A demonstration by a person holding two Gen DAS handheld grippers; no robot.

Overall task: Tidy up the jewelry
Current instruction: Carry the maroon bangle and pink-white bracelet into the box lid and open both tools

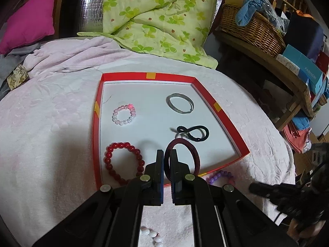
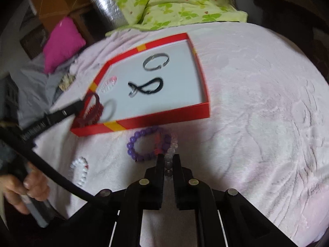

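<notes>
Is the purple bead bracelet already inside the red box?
No, the purple bead bracelet lies on the pink blanket just outside the near wall of the red box.

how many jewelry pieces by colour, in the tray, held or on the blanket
red bead bracelet: 1
dark red cord bangle, held by the left gripper: 1
pink and white bead bracelet: 1
silver bangle: 1
black cord piece: 1
purple bead bracelet: 1
clear and pink bead bracelet, in the right gripper: 1
white bead bracelet: 1
total: 8
</notes>
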